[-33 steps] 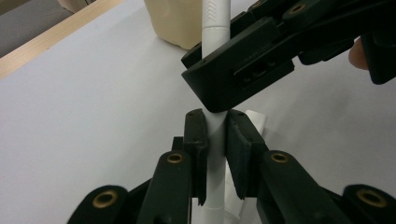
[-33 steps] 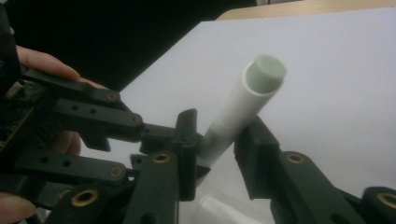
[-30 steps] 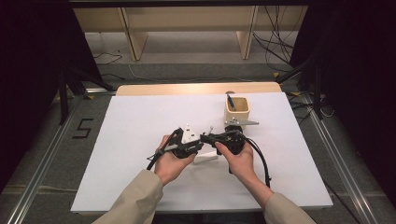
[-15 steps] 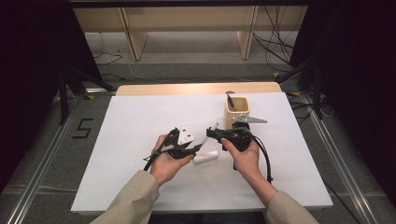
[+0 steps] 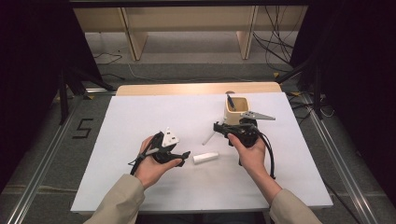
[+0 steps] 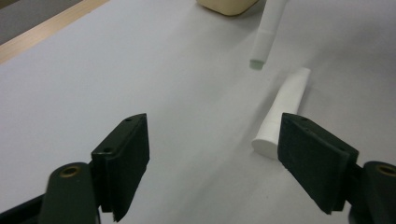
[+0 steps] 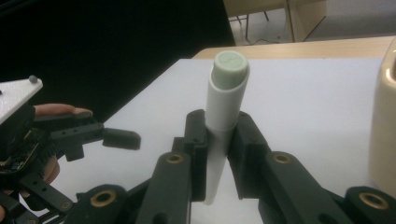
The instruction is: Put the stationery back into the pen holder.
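My right gripper (image 5: pixel 219 128) is shut on a white pen body (image 5: pixel 208 136), whose pale green end points left and down toward the table. In the right gripper view the pen (image 7: pixel 223 116) stands pinched between the jaws of that gripper (image 7: pixel 219 135). A white cap (image 5: pixel 205 157) lies flat on the white table (image 5: pixel 154 116) between the hands. My left gripper (image 5: pixel 184 156) sits just left of the cap. Its jaws have just been opening and nothing is pressed between them. In the left gripper view the cap (image 6: pixel 282 112) lies beyond the right jaw of the open gripper (image 6: pixel 224 158).
A cream cup (image 5: pixel 237 109) with a dark pen (image 5: pixel 230 101) in it stands just behind my right gripper. The cup's edge (image 7: pixel 385 121) is close at the right in the right gripper view. The table's wooden far edge (image 5: pixel 196 88) runs behind it.
The two grippers have drawn apart. My left gripper opened and moved left, and the white cap now lies on the table. My right gripper carried the pen body back toward the cup.
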A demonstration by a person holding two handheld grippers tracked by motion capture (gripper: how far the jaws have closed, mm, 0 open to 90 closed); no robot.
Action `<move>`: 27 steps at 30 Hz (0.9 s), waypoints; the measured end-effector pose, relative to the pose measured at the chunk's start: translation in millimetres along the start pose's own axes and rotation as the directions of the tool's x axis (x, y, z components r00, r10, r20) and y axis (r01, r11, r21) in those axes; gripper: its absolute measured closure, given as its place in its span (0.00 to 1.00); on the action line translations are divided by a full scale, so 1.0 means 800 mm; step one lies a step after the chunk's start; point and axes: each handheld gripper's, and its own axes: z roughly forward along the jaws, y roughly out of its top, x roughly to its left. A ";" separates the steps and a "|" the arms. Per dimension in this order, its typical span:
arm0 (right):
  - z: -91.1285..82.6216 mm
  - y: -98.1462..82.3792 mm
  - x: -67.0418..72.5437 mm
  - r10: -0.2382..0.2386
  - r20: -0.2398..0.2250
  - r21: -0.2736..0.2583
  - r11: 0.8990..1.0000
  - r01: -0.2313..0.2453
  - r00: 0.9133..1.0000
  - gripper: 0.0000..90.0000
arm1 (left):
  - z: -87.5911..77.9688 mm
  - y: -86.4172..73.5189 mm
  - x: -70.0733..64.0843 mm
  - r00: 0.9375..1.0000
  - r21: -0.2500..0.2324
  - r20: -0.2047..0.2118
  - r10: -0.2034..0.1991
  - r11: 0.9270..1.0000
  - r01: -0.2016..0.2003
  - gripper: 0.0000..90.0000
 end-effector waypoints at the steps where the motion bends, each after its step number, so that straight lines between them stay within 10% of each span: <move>1: -0.001 0.001 -0.001 0.001 0.000 -0.003 1.000 -0.001 1.000 0.87 | -0.001 -0.003 0.002 1.000 0.001 -0.001 -0.006 1.000 0.006 0.27; 27: -0.018 0.016 -0.023 -0.026 0.081 -0.033 0.999 0.029 0.996 0.87 | -0.019 -0.032 0.027 0.998 0.031 -0.046 -0.041 0.999 0.043 0.28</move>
